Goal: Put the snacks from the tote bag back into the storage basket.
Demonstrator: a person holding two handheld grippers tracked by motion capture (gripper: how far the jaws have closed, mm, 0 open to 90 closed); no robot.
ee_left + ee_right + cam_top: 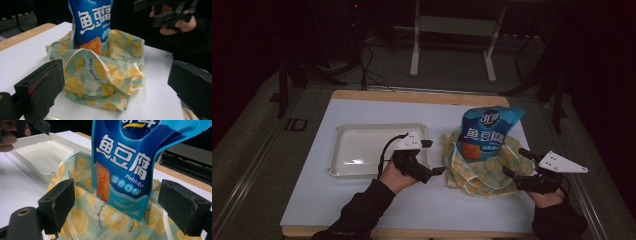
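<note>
A blue snack bag [488,132] stands upright in a crumpled lemon-print pouch [482,172], right of centre in the high view, with both grippers released beside it.

The snack bag rises out of the pouch's open mouth; how deep its bottom sits inside is hidden by the folded print. The left gripper [432,157] hovers just left of the pouch, jaws spread and holding nothing; the right gripper [517,162] sits at the pouch's right edge, jaws equally apart, though whether a tip touches the fabric cannot be told. A white tray [343,150] lies empty at centre left on the white tabletop [312,200]. The step looks like an approach: next, one gripper would likely need to pinch the pouch rim while the other takes the bag. The surroundings are dark.
</note>
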